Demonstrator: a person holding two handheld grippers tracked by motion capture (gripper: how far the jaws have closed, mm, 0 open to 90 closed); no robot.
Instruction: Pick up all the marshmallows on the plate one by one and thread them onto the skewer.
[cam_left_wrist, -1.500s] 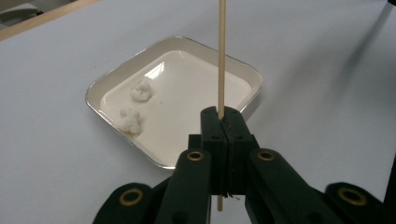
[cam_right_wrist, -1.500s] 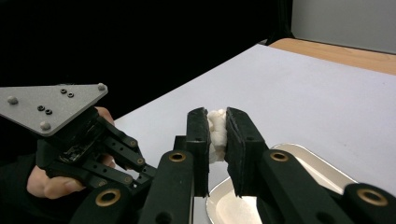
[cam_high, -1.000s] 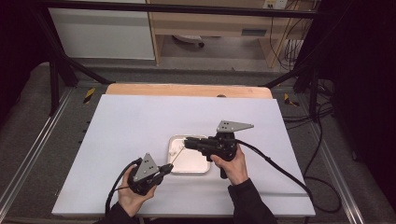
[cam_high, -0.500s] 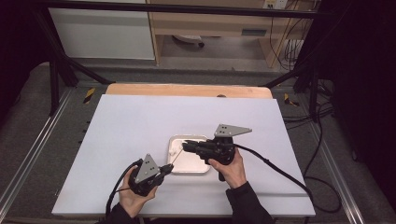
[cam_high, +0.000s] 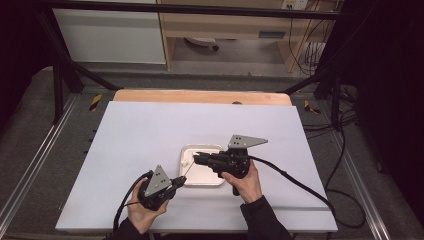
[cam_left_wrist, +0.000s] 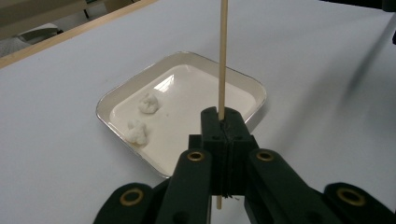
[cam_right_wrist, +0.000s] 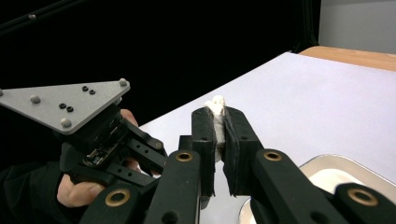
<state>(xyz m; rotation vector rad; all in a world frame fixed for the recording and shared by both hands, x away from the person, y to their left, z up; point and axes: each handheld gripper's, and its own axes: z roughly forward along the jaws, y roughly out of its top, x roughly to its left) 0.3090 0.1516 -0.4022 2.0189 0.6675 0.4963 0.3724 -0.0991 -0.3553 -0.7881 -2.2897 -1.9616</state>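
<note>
Wooden skewer (cam_left_wrist: 222, 56) clamped upright between the closed jaws of the left gripper (cam_high: 176, 181), tip reaching over the white tray (cam_left_wrist: 254, 86). Squeezing a white marshmallow piece (cam_right_wrist: 217, 108) in the right gripper (cam_right_wrist: 219, 122), just above the tray beside the skewer's tip. Judging the step as threading: lining the piece's middle up with the tip, pushing straight along the stick, keeping both grips firm. Two more pieces (cam_left_wrist: 142, 116) lying in the tray.
</note>
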